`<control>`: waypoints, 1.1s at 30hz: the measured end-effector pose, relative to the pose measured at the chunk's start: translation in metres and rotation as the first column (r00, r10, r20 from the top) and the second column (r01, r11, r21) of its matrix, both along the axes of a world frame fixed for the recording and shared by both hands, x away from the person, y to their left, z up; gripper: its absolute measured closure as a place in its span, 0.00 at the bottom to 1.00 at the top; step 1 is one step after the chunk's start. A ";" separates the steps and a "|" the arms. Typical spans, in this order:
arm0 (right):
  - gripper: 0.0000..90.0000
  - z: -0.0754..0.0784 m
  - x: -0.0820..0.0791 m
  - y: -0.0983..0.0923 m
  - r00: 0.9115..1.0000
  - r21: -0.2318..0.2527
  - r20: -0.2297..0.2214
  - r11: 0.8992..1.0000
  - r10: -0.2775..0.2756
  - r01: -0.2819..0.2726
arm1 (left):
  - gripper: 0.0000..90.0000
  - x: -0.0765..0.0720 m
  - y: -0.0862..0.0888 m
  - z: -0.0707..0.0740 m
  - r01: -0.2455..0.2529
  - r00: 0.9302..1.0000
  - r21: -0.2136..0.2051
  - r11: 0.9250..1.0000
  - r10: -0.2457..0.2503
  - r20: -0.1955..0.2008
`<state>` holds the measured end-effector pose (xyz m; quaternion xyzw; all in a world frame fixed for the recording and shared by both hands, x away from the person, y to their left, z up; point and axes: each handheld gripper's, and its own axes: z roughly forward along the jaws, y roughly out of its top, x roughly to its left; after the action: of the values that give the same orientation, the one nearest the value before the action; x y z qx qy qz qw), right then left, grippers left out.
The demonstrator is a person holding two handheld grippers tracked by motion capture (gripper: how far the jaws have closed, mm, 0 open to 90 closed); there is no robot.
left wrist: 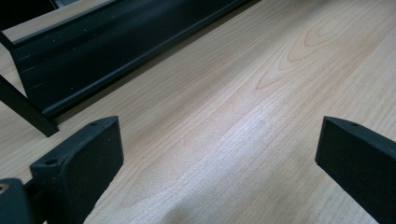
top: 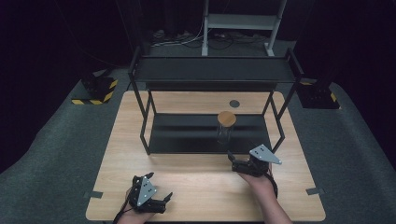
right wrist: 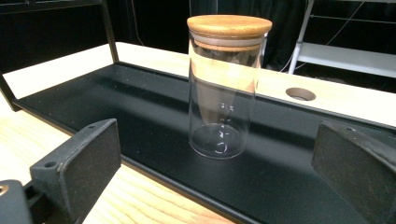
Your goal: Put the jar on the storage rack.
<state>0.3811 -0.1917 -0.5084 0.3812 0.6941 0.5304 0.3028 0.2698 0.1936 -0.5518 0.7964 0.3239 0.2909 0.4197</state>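
Facing the jar on the rack

We held the right gripper (top: 237, 162) wide open, empty, near the lidded glass jar (right wrist: 224, 88) upright on the rack's lower shelf (right wrist: 116, 107); our left gripper (top: 161, 201) hung open over the wooden surface (left wrist: 243, 116).

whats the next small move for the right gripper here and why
Probably ease the right gripper straight forward toward the glass jar. Its jaws stand wide open with nothing between them, and the jar stands upright with its wooden lid on, on the lower shelf of the black rack, just ahead and apart from the jaws. The left gripper rests open over the table.
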 end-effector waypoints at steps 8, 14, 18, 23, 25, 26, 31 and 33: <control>0.01 -0.001 -0.007 -0.005 1.000 -0.003 -0.002 1.000 0.001 -0.001 | 0.01 0.000 0.000 0.000 0.001 1.000 0.005 1.000 -0.001 0.000; 0.01 -0.004 -0.012 -0.010 1.000 -0.009 -0.004 1.000 0.001 -0.001 | 0.02 0.000 0.000 0.000 0.000 1.000 0.004 1.000 0.000 0.000; 0.01 -0.006 -0.016 -0.013 1.000 -0.011 -0.010 1.000 -0.002 0.002 | 0.01 0.000 0.000 0.000 0.000 1.000 0.006 1.000 0.000 0.001; 0.01 -0.009 -0.021 -0.016 1.000 -0.019 -0.016 1.000 -0.003 0.003 | 0.01 0.000 0.000 0.000 -0.001 1.000 0.005 1.000 0.001 0.000; 0.01 -0.011 -0.022 -0.018 1.000 -0.023 -0.019 1.000 -0.004 0.004 | 0.02 0.000 0.000 0.000 0.000 1.000 0.005 1.000 0.000 0.000; 0.01 -0.011 -0.023 -0.019 1.000 -0.026 -0.020 1.000 -0.005 0.004 | 0.02 0.000 0.000 0.000 0.000 1.000 0.005 1.000 0.000 -0.001; 0.01 -0.014 -0.027 -0.022 1.000 -0.034 -0.024 0.999 -0.006 0.005 | 0.01 0.000 0.000 0.000 -0.001 1.000 0.004 1.000 0.001 -0.001; 0.01 -0.015 -0.029 -0.023 1.000 -0.039 -0.025 0.999 -0.004 0.004 | 0.02 0.000 0.000 0.000 -0.001 1.000 0.004 1.000 0.001 -0.001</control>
<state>0.3522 -0.2147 -0.5236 0.3833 0.7072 0.5114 0.3024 0.2698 0.1933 -0.5518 0.7973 0.3239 0.2913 0.4179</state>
